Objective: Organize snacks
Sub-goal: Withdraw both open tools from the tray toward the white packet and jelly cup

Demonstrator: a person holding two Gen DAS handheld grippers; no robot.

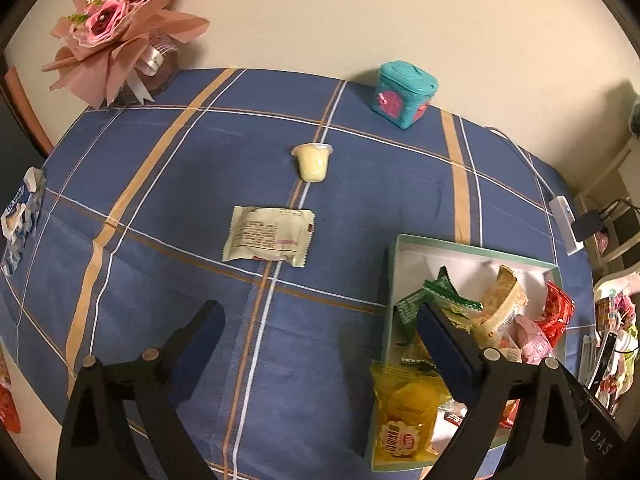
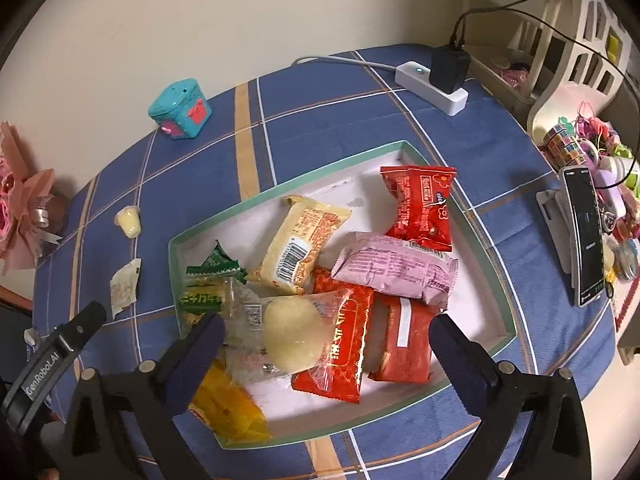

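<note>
Both claws apart, empty: left claw (image 1: 320, 316) over bench (image 1: 160, 200) near cream wrapper (image 1: 269, 236); right claw (image 2: 326, 332) above snack box (image 2: 508, 312).

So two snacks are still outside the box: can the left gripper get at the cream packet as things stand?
Probably yes: the left gripper is open, and only bare cloth lies between it and the cream packet, which lies flat and apart from the jelly cup.

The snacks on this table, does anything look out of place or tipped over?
Yes. A pale pudding cup lies on its side on the blue tablecloth, and a cream wrapped snack sits near it, both outside the green-rimmed box where the other packets are piled.
</note>
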